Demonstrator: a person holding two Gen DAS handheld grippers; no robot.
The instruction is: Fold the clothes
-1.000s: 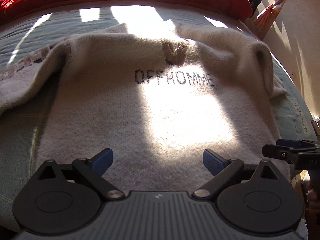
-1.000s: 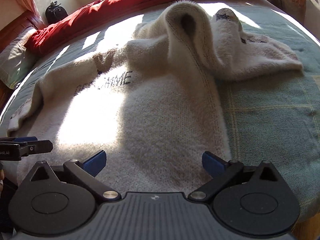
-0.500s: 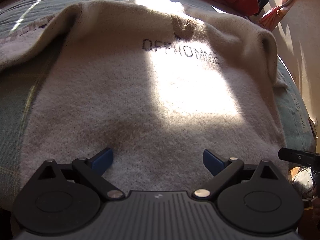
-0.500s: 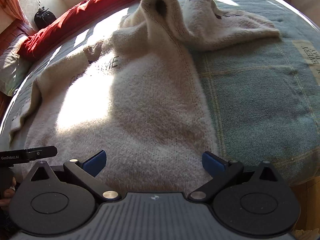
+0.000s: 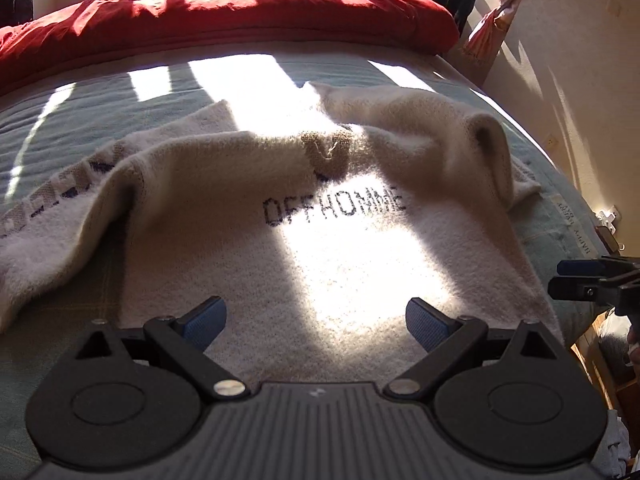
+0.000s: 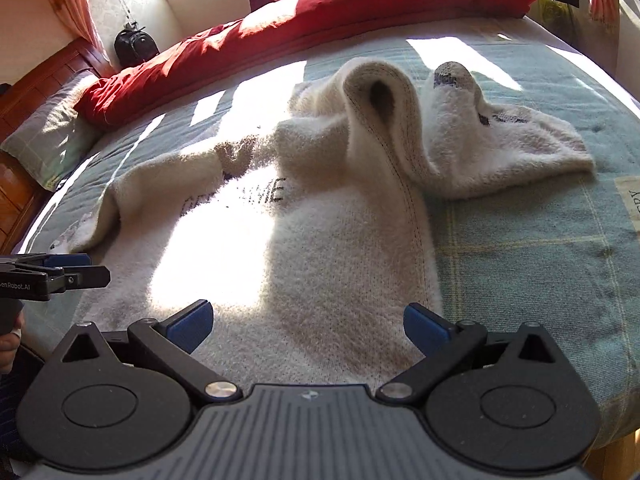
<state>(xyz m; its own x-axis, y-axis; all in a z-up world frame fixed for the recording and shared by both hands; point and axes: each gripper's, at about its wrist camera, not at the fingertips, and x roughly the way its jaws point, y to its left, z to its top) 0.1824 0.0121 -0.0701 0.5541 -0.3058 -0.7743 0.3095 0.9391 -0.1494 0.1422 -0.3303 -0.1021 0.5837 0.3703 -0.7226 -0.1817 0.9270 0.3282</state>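
A cream fuzzy sweater with dark "OFFHOMME" lettering lies face up on the bed, hem toward me. One sleeve trails off to the left; the other is bunched and arched upward at the right shoulder. My left gripper hovers open above the hem, nothing between its blue pads. Over the hem's right part, my right gripper is open too and holds nothing. Each gripper shows at the edge of the other's view: the right gripper and the left gripper.
The bed has a pale blue-green checked cover. A red duvet is piled along the far side, with a pillow by the wooden headboard. The bed's edge drops off at the right. A hand holds the left gripper's handle.
Both grippers dipped toward the sweater half a second ago and have now drawn back and up, so more of the bed shows. The sweater lies as before, and both stay open.
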